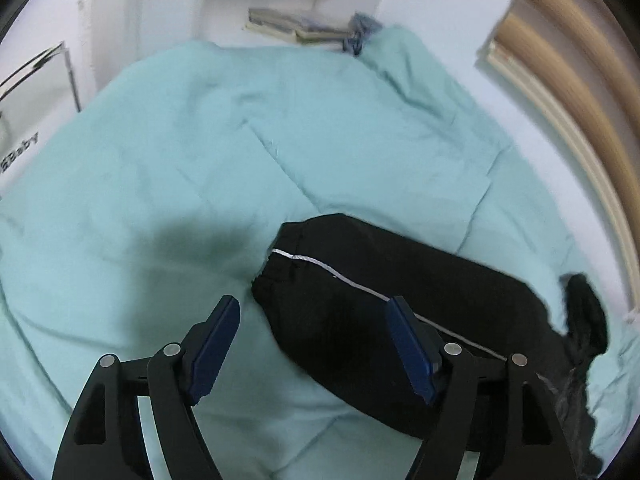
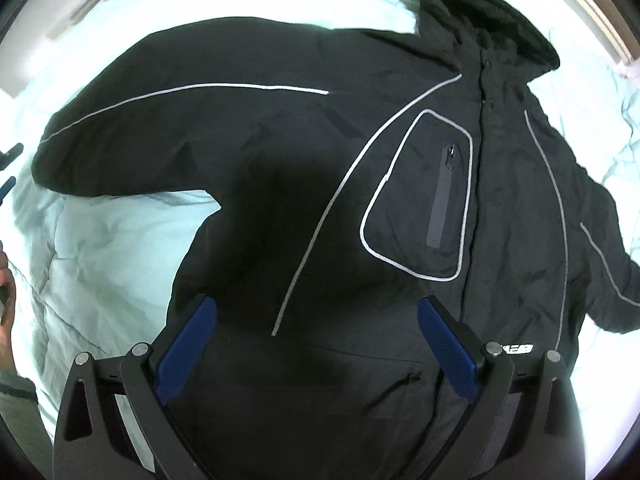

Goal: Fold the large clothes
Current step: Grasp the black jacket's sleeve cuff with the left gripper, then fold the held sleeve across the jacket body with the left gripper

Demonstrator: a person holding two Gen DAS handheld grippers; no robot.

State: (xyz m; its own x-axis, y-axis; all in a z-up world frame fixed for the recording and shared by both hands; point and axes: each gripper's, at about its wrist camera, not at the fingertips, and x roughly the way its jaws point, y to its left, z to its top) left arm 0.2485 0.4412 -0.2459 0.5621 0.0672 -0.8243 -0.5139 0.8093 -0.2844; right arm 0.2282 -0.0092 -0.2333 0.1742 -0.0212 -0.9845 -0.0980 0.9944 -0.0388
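Note:
A black jacket [image 2: 320, 200] with grey reflective piping lies spread face up on a light teal duvet [image 2: 112, 248], collar at the top, both sleeves out to the sides. My right gripper [image 2: 316, 312] is open and empty, hovering over the jacket's lower front. In the left wrist view only one sleeve [image 1: 360, 280] of the jacket shows, its cuff pointing up-left. My left gripper [image 1: 312, 312] is open and empty just above that cuff end, one finger over the duvet [image 1: 200, 140], the other over the sleeve.
A stack of folded items [image 1: 296, 28] lies on the floor past the duvet's far edge. A wooden frame [image 1: 580, 80] runs along the right. A white panel with lettering [image 1: 24, 120] stands at the left. A hand [image 2: 6, 300] shows at the left edge of the right wrist view.

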